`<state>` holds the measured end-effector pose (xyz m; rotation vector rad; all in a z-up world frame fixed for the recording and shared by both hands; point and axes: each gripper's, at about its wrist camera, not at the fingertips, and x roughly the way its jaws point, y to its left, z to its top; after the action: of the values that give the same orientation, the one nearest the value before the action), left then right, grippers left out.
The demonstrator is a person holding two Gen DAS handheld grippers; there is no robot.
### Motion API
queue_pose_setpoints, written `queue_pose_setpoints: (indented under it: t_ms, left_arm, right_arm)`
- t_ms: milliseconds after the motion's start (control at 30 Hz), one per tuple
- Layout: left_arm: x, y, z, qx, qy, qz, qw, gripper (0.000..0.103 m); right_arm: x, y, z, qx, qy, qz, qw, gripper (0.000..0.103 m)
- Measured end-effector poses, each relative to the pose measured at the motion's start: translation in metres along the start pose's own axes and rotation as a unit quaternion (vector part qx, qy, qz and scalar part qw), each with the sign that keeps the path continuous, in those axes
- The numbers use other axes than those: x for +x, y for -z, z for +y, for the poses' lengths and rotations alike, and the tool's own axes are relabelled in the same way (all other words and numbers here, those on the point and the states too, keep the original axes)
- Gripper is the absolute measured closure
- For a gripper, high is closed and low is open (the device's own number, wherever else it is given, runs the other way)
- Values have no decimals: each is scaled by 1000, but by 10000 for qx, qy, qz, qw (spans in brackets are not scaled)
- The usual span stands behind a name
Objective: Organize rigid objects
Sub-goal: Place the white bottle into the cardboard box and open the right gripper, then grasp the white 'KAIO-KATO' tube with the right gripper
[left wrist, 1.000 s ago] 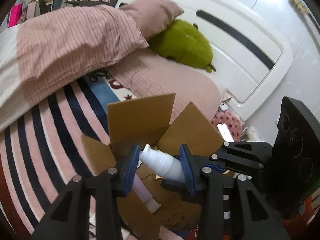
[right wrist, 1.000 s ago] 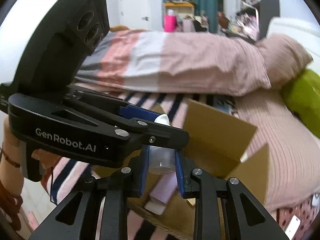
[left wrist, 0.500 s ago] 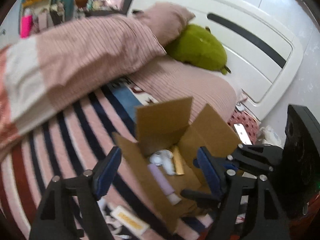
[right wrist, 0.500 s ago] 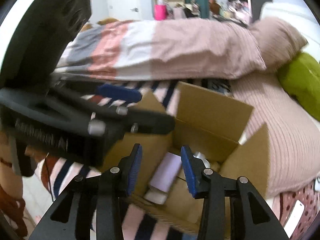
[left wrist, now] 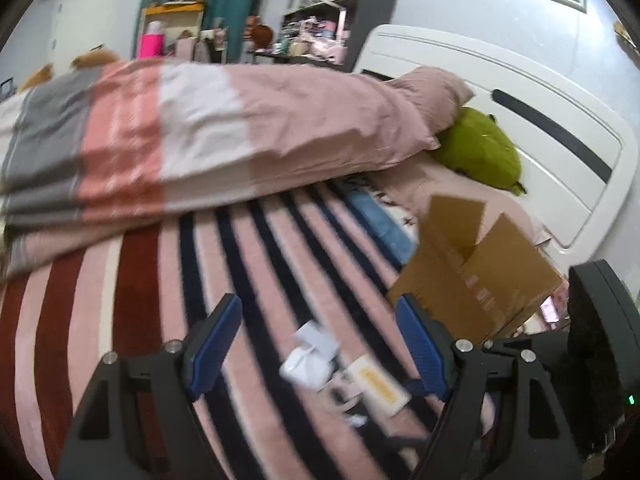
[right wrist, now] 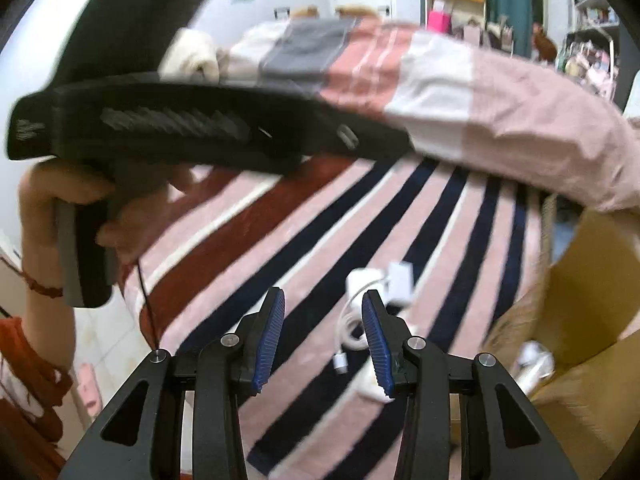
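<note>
On the striped bedcover (left wrist: 280, 264) there is free space to my left, and the cardboard box (left wrist: 480, 280) stands at the right. My left gripper (left wrist: 320, 344) is wide open and empty; the white charger (left wrist: 308, 364) lies between its jaws. My right gripper (right wrist: 323, 332) is half open, empty, with the charger just beyond.

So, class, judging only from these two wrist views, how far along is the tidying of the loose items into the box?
Done: a white bottle already lies in the cardboard box.
In hand: nothing; left gripper and right gripper are both open and empty.
Left: a white charger, its cable and a small yellow-labelled packet lie on the striped blanket.
</note>
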<state>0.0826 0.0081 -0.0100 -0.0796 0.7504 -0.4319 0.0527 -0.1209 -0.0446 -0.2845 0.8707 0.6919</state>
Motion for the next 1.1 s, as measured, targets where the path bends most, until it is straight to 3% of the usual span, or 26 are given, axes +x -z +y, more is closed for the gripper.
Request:
queue_pose_setpoints:
  t_ms: [333, 500, 833, 1033, 1100]
  left_arm:
    - [21, 70, 33, -278, 124, 381, 9988, 26]
    - [26, 73, 37, -391, 231, 380, 9982, 26]
    - [26, 73, 37, -359, 314, 353, 9982, 26]
    - [26, 74, 37, -354, 322, 383, 9981, 26]
    - [26, 74, 34, -329, 359, 400, 9980, 26]
  right_arm:
    - [69, 36, -26, 458, 631, 538, 9955, 63]
    - [77, 50, -41, 785, 706, 753, 9915, 55]
    - [82, 63, -43, 859, 1007, 1082, 9853, 55]
    - [92, 62, -45, 784, 1297, 1085, 9825, 58]
    - [92, 60, -47, 770, 1347, 1062, 9822, 72]
